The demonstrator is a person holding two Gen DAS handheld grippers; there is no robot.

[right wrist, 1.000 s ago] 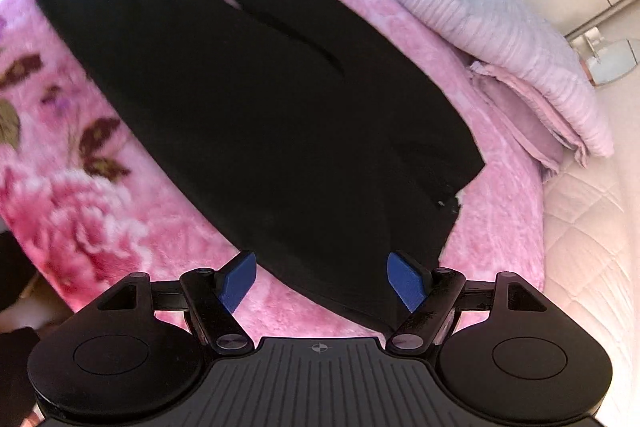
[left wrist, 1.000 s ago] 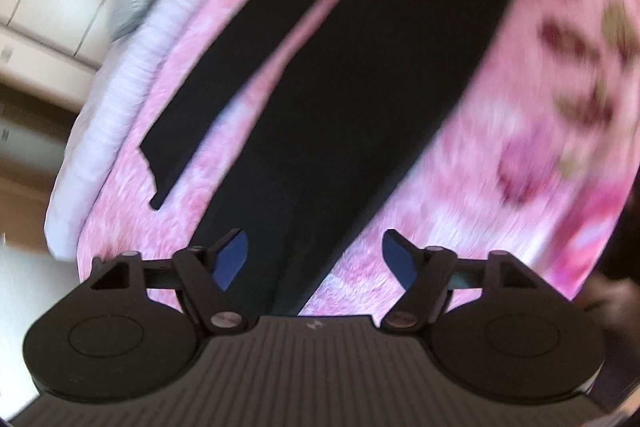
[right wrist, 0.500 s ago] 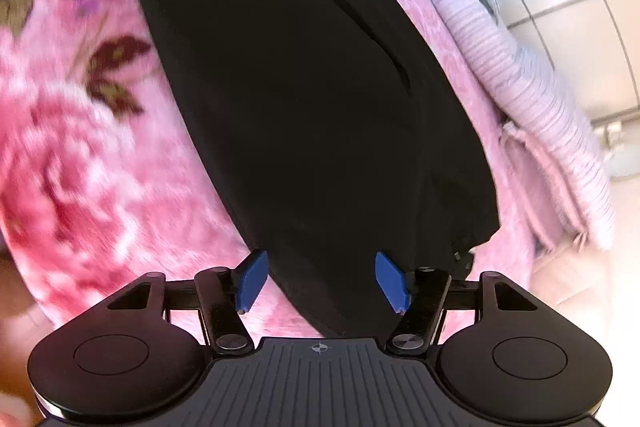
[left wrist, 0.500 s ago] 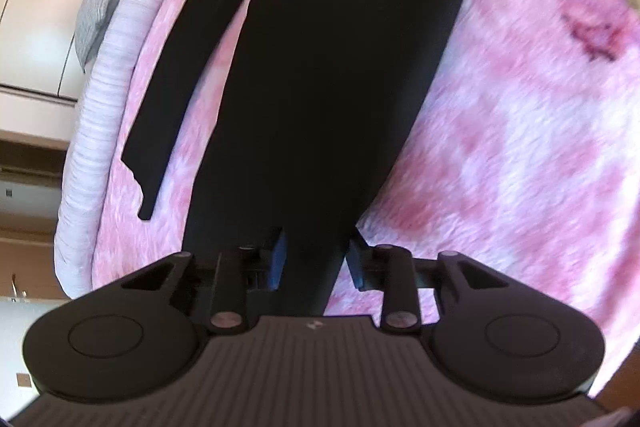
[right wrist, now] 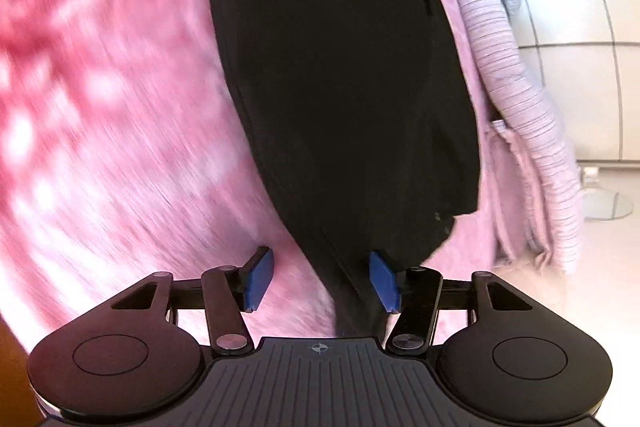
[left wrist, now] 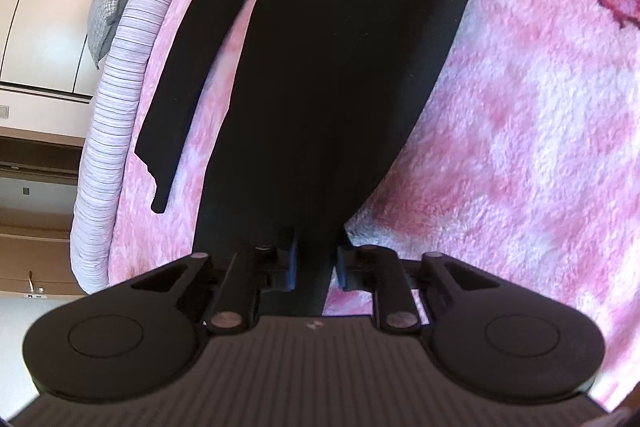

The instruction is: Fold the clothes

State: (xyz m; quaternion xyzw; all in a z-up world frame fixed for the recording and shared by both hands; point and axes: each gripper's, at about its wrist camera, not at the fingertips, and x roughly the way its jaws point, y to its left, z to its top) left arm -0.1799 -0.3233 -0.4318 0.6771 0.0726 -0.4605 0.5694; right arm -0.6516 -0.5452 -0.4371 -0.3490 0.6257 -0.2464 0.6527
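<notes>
Two grippers at near hem of black garment [left wrist: 320,75], spread on pink blanket [left wrist: 520,155]. Left gripper [left wrist: 314,263], open a second ago, now clamped on fabric; right gripper [right wrist: 320,281] narrowed, still apart, astride edge. Fold lift imminent, probably.

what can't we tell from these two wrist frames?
- Left view: left gripper pads buried in the black garment; contact not visible.
- Right view: right gripper open, blanket motion-blurred, pattern unreadable.
- Both views: garment's top cut off by the frame edge; its type unclear.
</notes>
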